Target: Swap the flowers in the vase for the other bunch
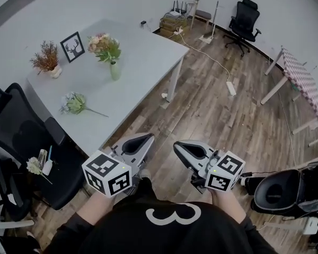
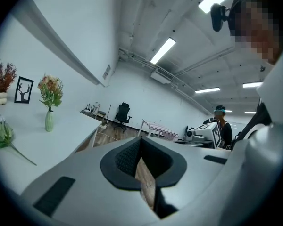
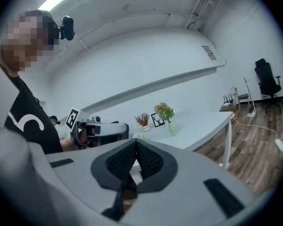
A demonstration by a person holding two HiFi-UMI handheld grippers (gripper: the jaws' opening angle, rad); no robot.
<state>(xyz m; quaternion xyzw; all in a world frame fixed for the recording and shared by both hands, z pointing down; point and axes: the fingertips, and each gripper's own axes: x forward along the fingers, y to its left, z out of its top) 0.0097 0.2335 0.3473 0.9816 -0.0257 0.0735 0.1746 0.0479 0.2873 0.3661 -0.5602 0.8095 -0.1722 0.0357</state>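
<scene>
A slim green vase (image 1: 115, 70) with a pink-and-green bunch of flowers (image 1: 104, 45) stands upright on the white table (image 1: 143, 57). The other bunch (image 1: 74, 103), white-green with a long stem, lies flat on the table nearer to me. Both grippers hang over the wooden floor in front of the table's near corner, well short of the flowers. My left gripper (image 1: 149, 137) and right gripper (image 1: 176, 146) are shut and hold nothing. The left gripper view shows its shut gripper (image 2: 140, 140), the vase (image 2: 49, 120) and the lying bunch (image 2: 0, 131) at the left. The right gripper view shows its shut gripper (image 3: 136, 143) and the vase (image 3: 172, 129).
A pot of dried red plants (image 1: 47, 60) and a framed deer picture (image 1: 72, 46) stand at the table's back. Black chairs (image 1: 26, 147) crowd the left side. A power strip with its cable (image 1: 230, 88) lies on the floor; an office chair (image 1: 244, 23) stands far back.
</scene>
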